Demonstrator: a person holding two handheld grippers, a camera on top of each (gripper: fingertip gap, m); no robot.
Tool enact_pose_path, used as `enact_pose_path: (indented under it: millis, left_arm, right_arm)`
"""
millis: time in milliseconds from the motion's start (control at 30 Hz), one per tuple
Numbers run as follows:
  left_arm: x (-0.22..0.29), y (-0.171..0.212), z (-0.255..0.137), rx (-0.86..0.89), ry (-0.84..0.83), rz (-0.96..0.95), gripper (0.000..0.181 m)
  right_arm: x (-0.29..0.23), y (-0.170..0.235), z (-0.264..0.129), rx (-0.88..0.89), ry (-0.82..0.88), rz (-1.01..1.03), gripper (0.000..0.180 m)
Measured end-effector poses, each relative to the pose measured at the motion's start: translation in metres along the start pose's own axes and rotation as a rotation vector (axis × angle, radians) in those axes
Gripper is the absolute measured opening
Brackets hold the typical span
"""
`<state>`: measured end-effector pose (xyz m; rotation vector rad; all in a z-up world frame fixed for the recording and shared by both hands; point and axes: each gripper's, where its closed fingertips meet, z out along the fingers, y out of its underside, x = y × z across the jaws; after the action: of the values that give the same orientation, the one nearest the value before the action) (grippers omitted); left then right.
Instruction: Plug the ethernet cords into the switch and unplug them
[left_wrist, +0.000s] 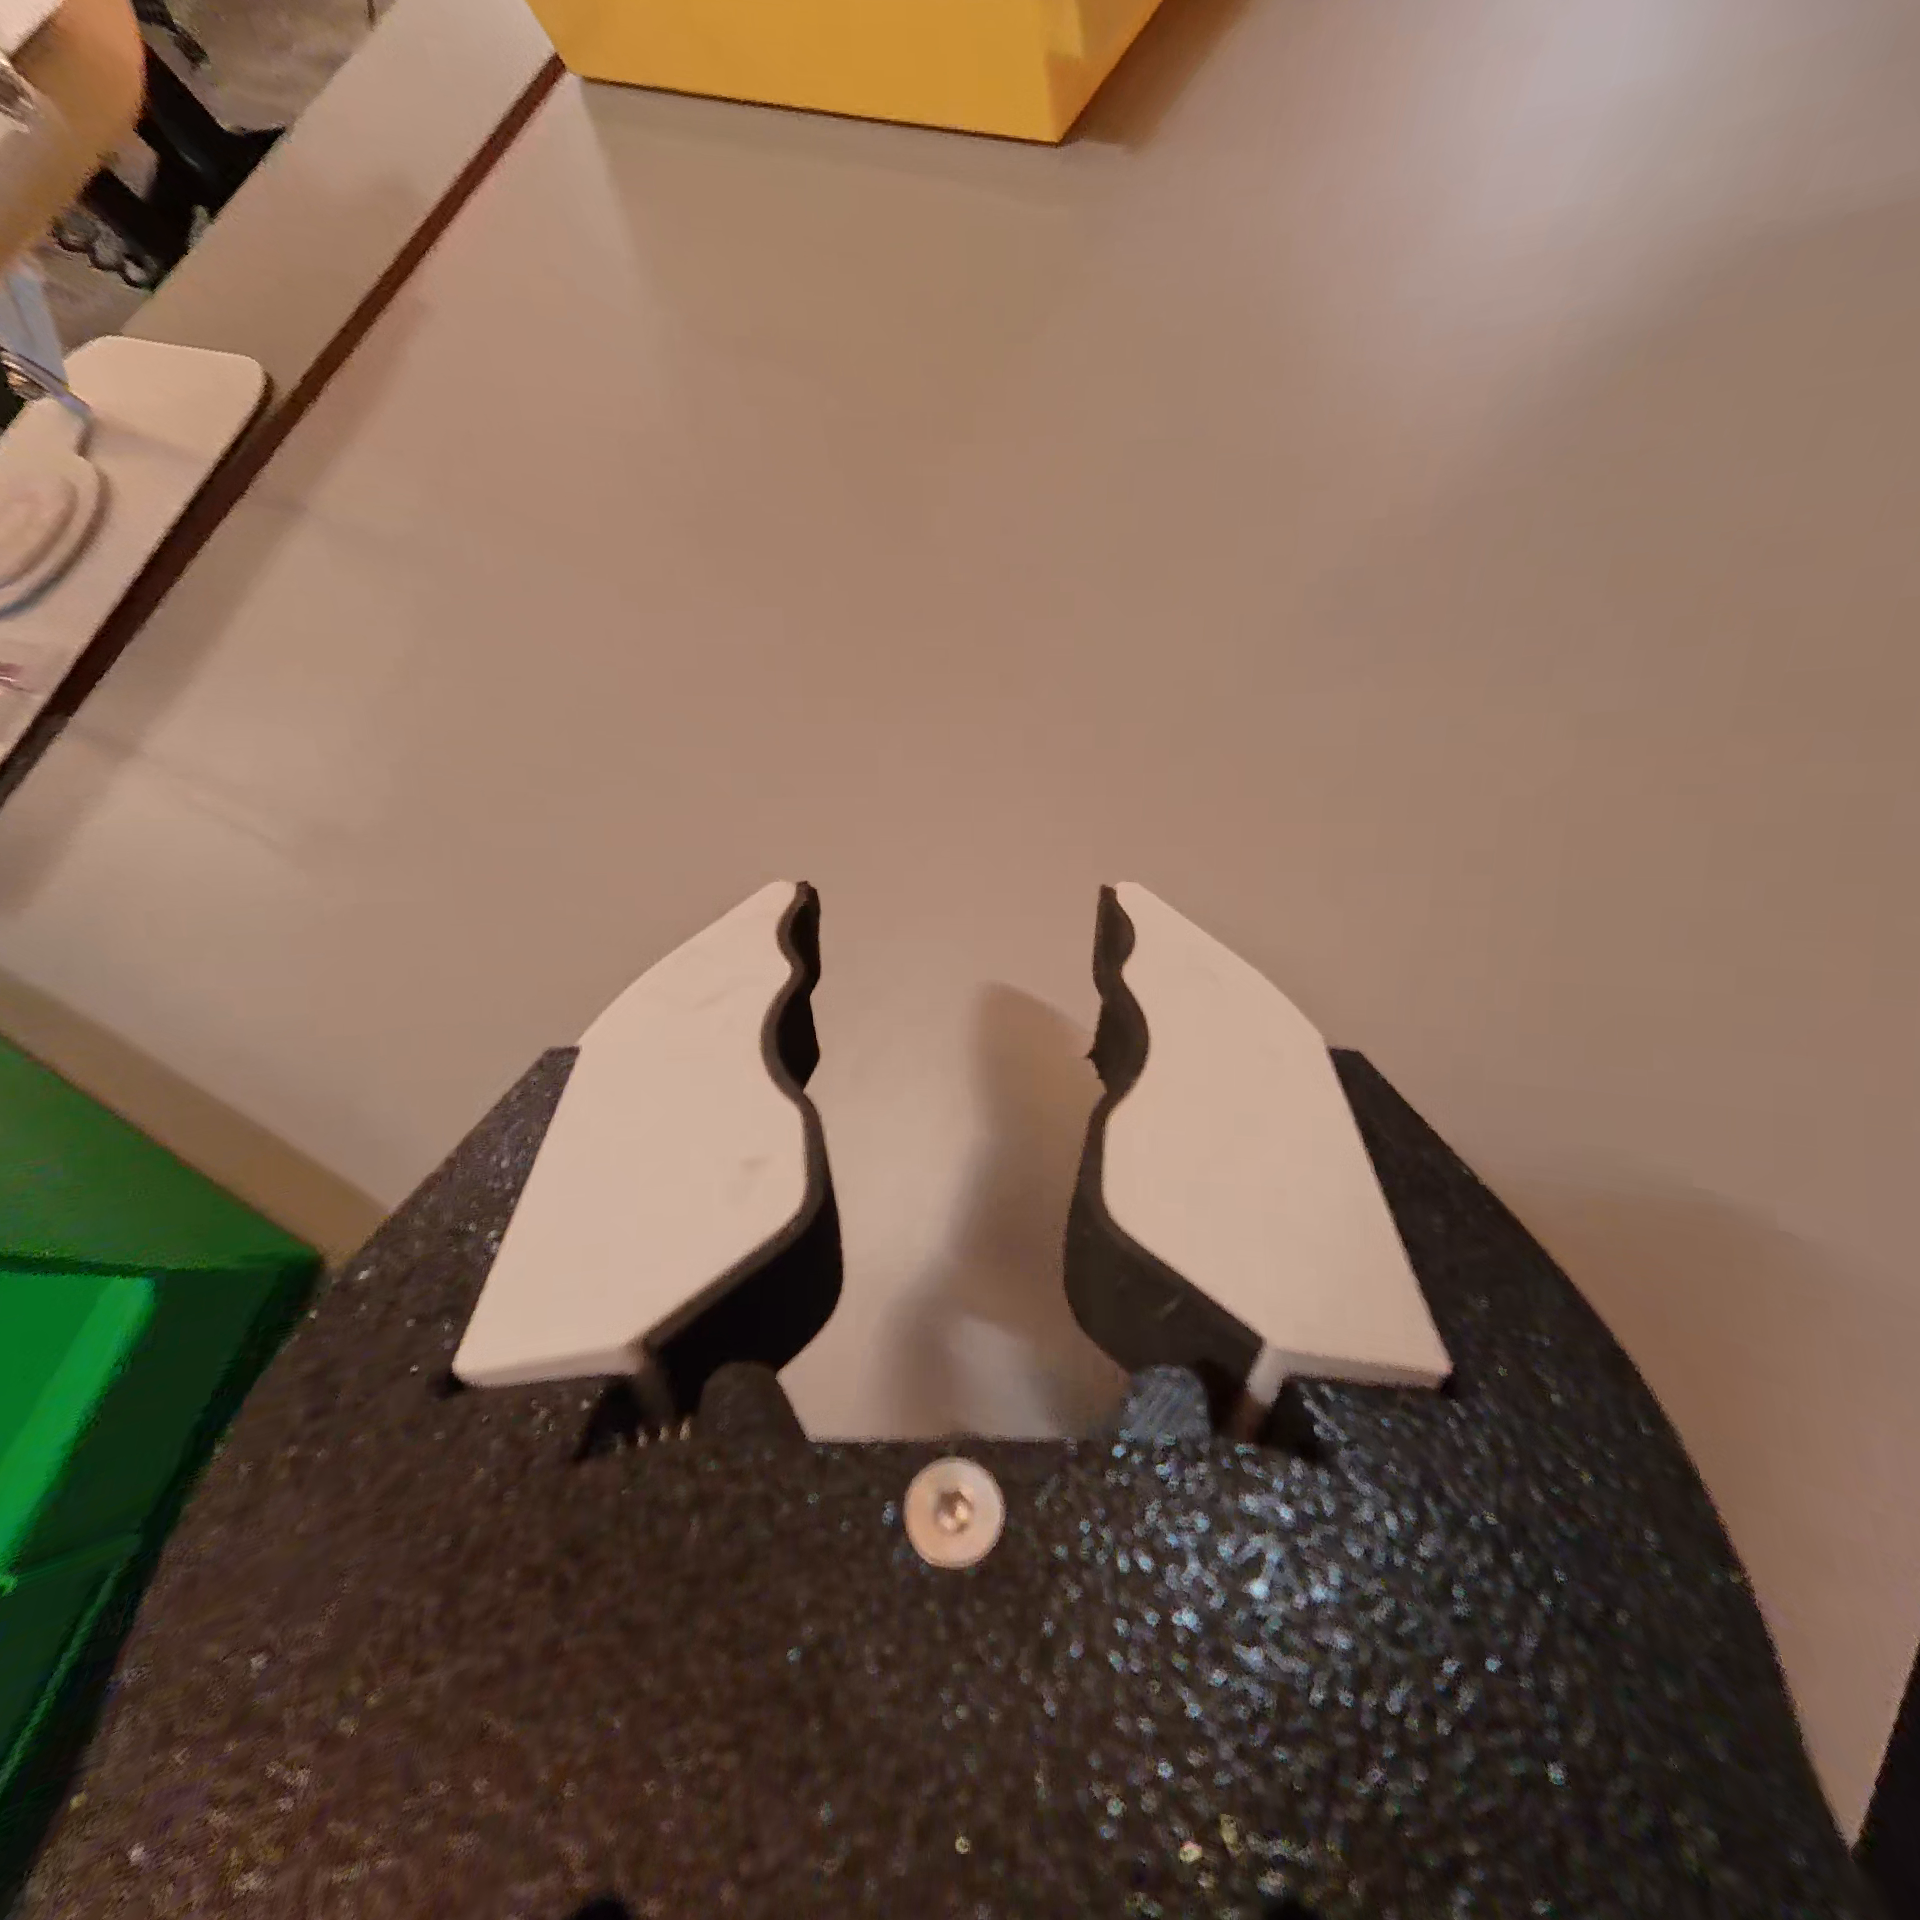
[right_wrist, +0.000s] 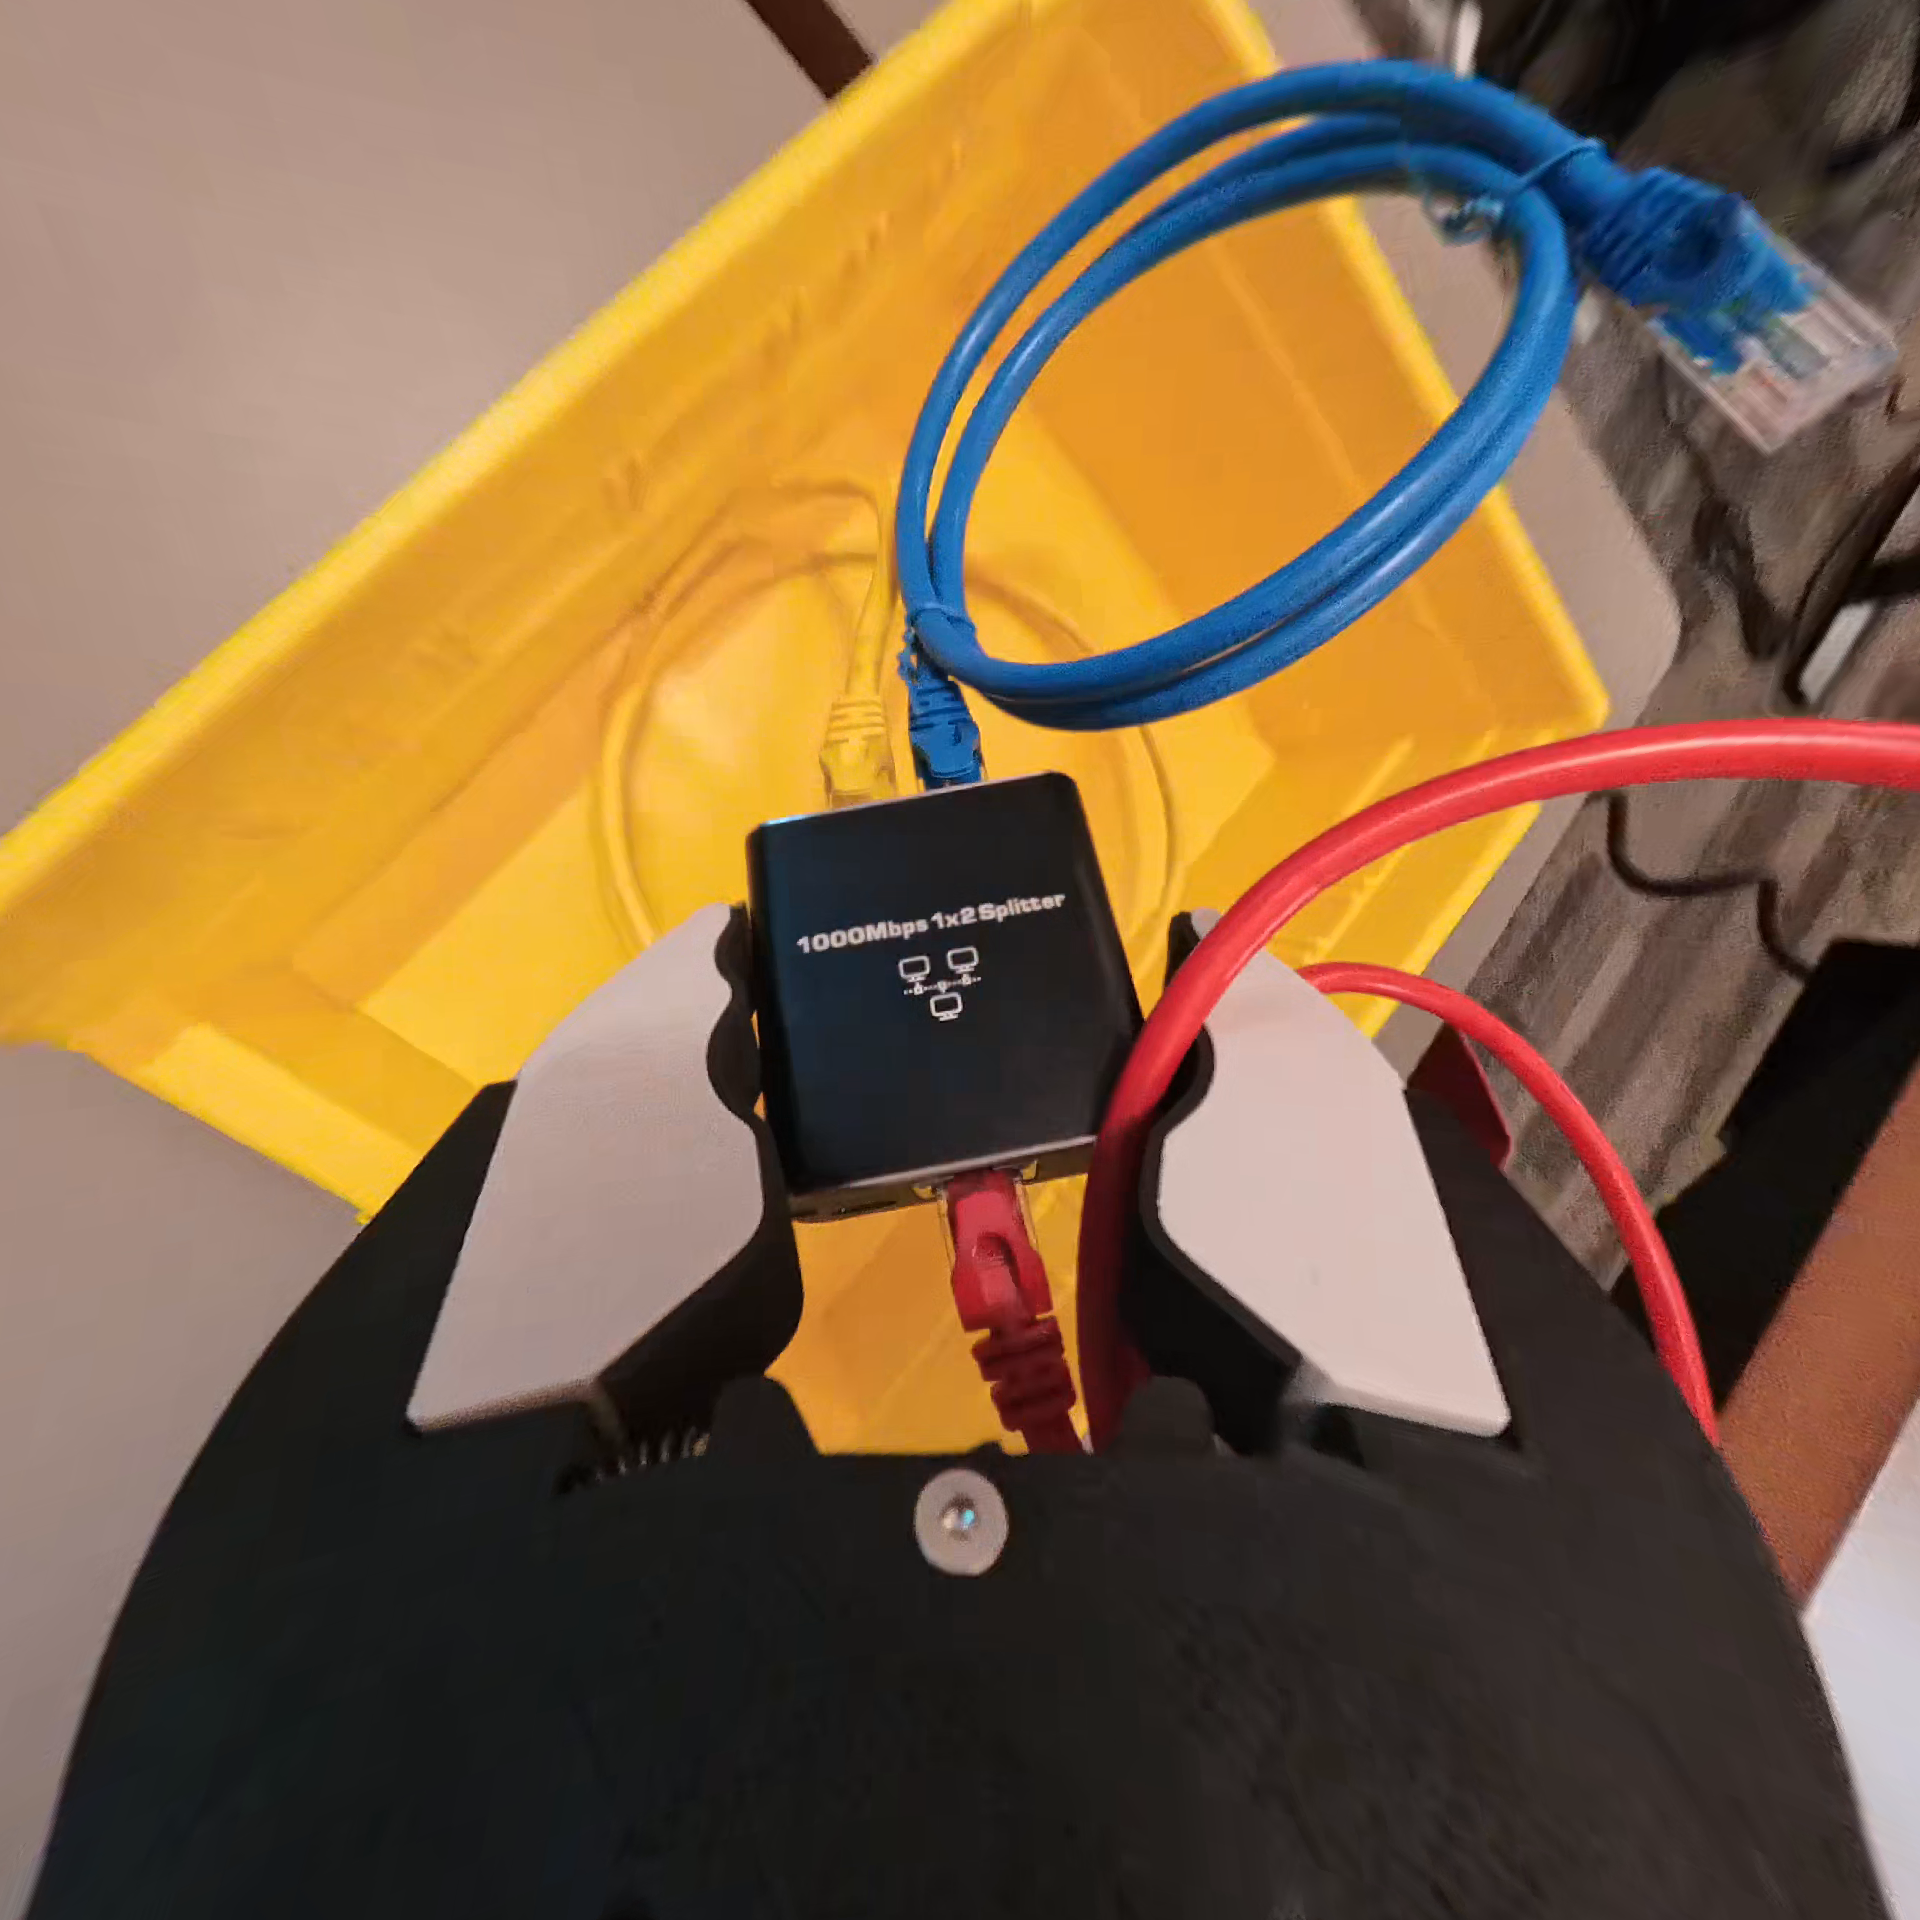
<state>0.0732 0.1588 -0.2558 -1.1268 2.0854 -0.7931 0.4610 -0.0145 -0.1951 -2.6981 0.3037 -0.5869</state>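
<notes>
right wrist view: right claw (right_wrist: 961, 1029) clamps the black switch (right_wrist: 930, 987) above the yellow bin (right_wrist: 436, 665), long axis running near to far, red cord (right_wrist: 1003, 1309) in its near port, blue cord (right_wrist: 940, 727) and yellow cord (right_wrist: 857, 727) far. left claw (left_wrist: 956, 997) gapes empty over the bench (left_wrist: 935, 520); best to pinch each plug's boot and pull along that axis.

Bare table (left_wrist: 935, 571) between yellow bin (left_wrist: 862, 62), green box (left_wrist: 94, 1351)

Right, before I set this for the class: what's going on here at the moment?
A person works two handheld grippers. The right gripper is shut on a small black switch, held above a yellow bin. Red, blue and yellow cords are all plugged into it. The left gripper is open and empty over the bare table.
</notes>
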Motion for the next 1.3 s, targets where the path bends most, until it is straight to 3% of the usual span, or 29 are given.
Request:
enact_pose_path:
  millis: [100, 267, 400, 533, 667, 767, 800, 933, 1033, 1167, 1300]
  left_arm:
    - [0.004, 0.004, 0.005, -0.018, 0.024, 0.007, 0.050]
    - [0.010, 0.011, 0.010, -0.046, 0.068, 0.024, 0.050]
    - [0.010, 0.010, 0.013, -0.055, 0.087, 0.027, 0.050]
    - [0.012, 0.002, 0.015, -0.053, 0.109, 0.035, 0.051]
    - [0.014, -0.007, 0.016, -0.048, 0.109, 0.046, 0.051]
    - [0.021, -0.014, 0.019, -0.027, 0.140, 0.041, 0.051]
    - [0.024, -0.017, 0.020, -0.017, 0.153, 0.037, 0.051]
    - [0.030, -0.026, 0.019, -0.003, 0.162, 0.051, 0.051]
    - [0.032, -0.023, 0.016, -0.016, 0.169, 0.061, 0.051]
    - [0.035, -0.022, 0.015, -0.010, 0.201, 0.034, 0.051]
    - [0.040, -0.028, 0.021, 0.003, 0.245, 0.001, 0.050]
  right_arm:
    - [-0.003, 0.007, 0.009, -0.090, 0.013, -0.043, 0.076]
    - [-0.027, 0.017, 0.008, -0.130, -0.164, 0.035, 0.076]
    - [-0.046, 0.032, -0.002, -0.202, -0.240, -0.011, 0.095]
    - [-0.061, 0.047, -0.005, -0.276, -0.246, -0.041, 0.108]
    - [-0.061, 0.057, -0.014, -0.328, -0.202, 0.022, 0.105]
    - [-0.048, 0.038, -0.003, -0.213, -0.174, 0.106, 0.090]
    - [-0.046, 0.029, -0.001, -0.161, -0.193, 0.167, 0.075]
    - [-0.021, 0.009, -0.014, -0.045, -0.099, 0.131, 0.075]
    - [-0.005, -0.013, -0.033, 0.044, -0.016, -0.024, 0.075]
    - [-0.012, -0.020, -0.044, -0.091, 0.032, -0.357, 0.075]
    - [-0.053, -0.057, -0.014, -0.008, -0.082, -0.100, 0.075]
